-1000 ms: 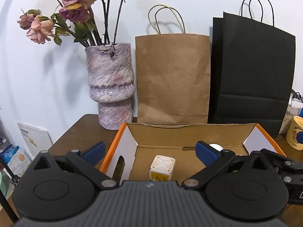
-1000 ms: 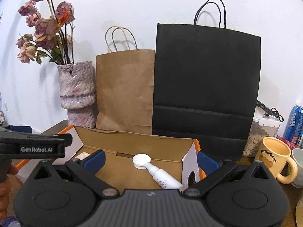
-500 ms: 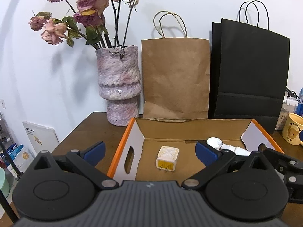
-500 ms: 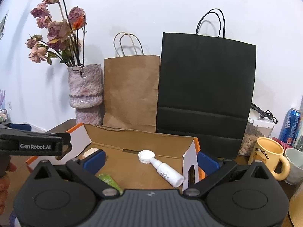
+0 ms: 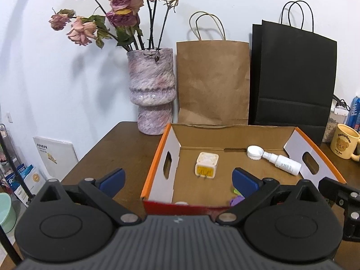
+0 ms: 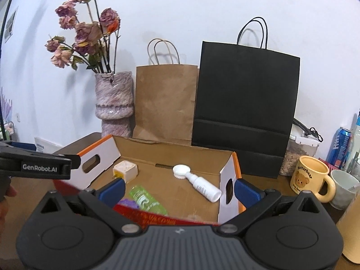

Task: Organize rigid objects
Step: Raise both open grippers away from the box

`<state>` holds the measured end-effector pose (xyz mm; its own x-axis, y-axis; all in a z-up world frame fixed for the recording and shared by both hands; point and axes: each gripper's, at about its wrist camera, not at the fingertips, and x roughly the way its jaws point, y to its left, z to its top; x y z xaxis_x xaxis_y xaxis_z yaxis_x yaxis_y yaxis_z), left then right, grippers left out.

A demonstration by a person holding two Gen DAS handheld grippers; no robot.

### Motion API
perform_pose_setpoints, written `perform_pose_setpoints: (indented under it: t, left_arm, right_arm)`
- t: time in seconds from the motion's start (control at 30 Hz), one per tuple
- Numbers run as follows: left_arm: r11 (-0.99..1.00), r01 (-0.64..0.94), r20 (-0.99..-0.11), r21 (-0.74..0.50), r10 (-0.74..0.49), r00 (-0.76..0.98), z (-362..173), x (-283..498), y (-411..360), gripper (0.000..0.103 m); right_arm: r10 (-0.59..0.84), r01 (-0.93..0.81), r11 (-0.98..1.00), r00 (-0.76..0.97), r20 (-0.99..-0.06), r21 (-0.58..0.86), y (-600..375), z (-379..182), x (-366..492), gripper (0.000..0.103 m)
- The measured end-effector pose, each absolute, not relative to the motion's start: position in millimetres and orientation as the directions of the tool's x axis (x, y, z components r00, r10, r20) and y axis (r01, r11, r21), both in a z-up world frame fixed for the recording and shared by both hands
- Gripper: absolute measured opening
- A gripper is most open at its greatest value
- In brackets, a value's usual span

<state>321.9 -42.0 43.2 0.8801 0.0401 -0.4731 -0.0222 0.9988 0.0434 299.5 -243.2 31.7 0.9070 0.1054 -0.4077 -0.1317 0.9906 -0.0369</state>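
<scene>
Open cardboard box [image 5: 171, 155] on the table [image 5: 117, 155], both tools spread wide and empty.
Inside lie a cube charger [image 5: 206, 165], a white spray bottle [image 6: 203, 185], its loose cap [image 6: 181, 171] touching the nozzle, and a green packet [image 6: 147, 200]; left tool [image 5: 177, 183] and right tool [image 6: 178, 187] hover at the near wall.

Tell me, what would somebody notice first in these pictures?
Probably the open cardboard box in the middle of the table, with a white plug cube and a white bottle lying inside. Behind it stand a purple vase of dried roses, a brown paper bag and a black bag.
</scene>
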Motion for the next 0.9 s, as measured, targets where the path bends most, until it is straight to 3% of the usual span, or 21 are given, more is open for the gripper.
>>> perform_pose_setpoints:
  t: [0.9]
  left_arm:
    - [0.998,0.033,-0.519,0.055,0.001,0.855,34,232,-15,0.103]
  right_arm:
    - [0.100,-0.143,0.988,0.882,-0.461,-0.059,-216,15,219,0.103]
